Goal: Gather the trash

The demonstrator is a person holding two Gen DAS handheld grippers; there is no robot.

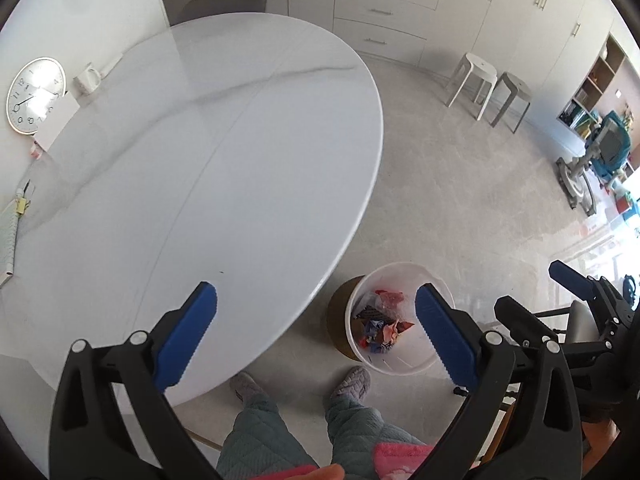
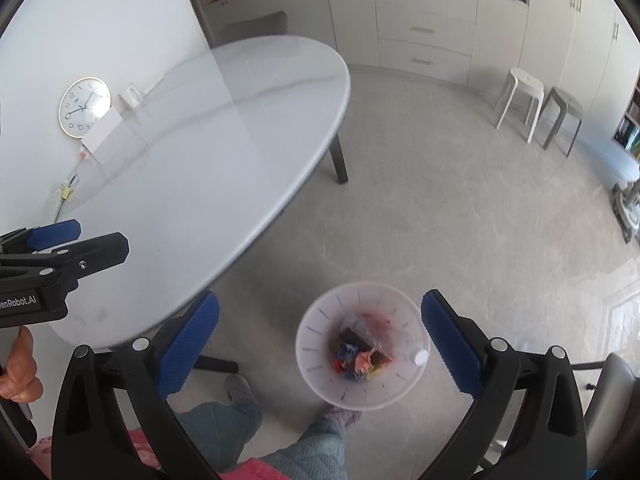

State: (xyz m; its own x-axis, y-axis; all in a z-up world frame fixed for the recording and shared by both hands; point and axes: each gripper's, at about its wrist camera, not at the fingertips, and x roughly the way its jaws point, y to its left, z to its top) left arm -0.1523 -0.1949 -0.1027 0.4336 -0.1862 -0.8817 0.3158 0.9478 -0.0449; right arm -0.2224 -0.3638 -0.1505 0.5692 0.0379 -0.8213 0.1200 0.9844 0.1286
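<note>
1. At the far left, a round wall clock [image 1: 36,96] with black numerals was seen leaning against the wall, with a white mug [image 1: 87,79] just beside it on the table [image 1: 224,128].
2. A white oval tabletop with a faint grey vein was shown bare across its middle; small items lay along its wall-side edge, too small to be told.
3. The left gripper [image 1: 316,336] was held above the table edge, its blue-padded jaws spread wide and nothing gripped between them.
4. On the body of that gripper, in the right wrist view, white lettering cut off by the frame edge was read as "enRobot.AI".
5. The person's legs in quilted teal trousers [image 1: 352,420] and grey slippers were seen below, on the pale floor.
6. The white bin [image 2: 362,346] was placed on the floor just beside the table edge and near the person's feet; crumpled trash [image 2: 360,356] in red, blue and dark colours lay at its bottom.
7. The right gripper [image 2: 320,344] was held over the bin, its jaws likewise wide apart and empty.
8. Further right, two stools [image 1: 490,84] were stood before cream cabinets; no writing there could be read.
</note>
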